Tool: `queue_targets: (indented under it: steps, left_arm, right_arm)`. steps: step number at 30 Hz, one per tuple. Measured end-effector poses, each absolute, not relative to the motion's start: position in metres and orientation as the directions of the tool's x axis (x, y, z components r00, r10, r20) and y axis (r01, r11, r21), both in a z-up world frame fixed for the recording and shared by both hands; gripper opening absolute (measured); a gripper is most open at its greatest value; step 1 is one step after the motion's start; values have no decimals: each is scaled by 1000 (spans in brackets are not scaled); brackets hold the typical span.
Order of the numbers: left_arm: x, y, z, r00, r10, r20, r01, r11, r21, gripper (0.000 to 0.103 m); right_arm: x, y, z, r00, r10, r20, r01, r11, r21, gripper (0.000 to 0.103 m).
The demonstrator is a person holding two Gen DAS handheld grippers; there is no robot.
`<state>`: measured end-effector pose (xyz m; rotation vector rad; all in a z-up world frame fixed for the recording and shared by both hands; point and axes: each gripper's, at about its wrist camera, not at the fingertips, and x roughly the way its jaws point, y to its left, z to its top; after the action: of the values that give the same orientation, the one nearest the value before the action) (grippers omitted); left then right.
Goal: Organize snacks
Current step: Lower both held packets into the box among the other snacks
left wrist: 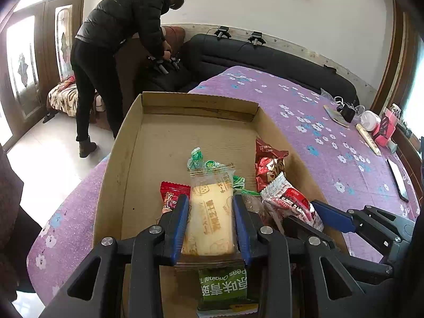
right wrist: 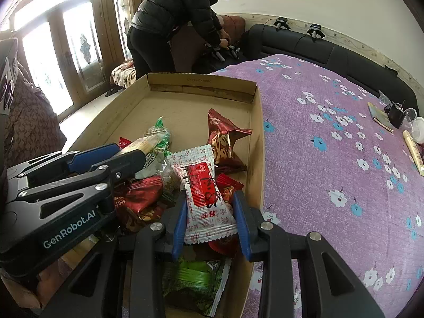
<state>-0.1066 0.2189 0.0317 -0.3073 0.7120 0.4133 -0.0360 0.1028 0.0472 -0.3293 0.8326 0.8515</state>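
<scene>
the left tongs (left wrist: 210,206) are gripping a pale cake packet (left wrist: 210,212) over the box (left wrist: 127,143) on the bed (left wrist: 331,132); the right tongs (right wrist: 210,204) are clamping a red-white packet (right wrist: 205,190) there.

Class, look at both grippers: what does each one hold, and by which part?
Left gripper grips the pale yellow cake packet by its long sides. Right gripper grips the white-and-red packet by its side edges, lower half.

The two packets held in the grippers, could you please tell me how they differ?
The left gripper holds a pale yellow cake packet in clear wrap; the right gripper holds a white-and-red printed packet. The cake packet is blocky, the printed one flatter and crinkled. Both sit over the cardboard box.
</scene>
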Motion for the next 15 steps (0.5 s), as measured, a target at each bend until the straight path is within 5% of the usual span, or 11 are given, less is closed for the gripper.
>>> queue_targets:
  steps: [15]
  left_arm:
    - [-107,220,31,680,266,-683,-469,874,-128,36]
  right_arm:
    - [-36,103,47,377,530,-760,-772,633,59,33]
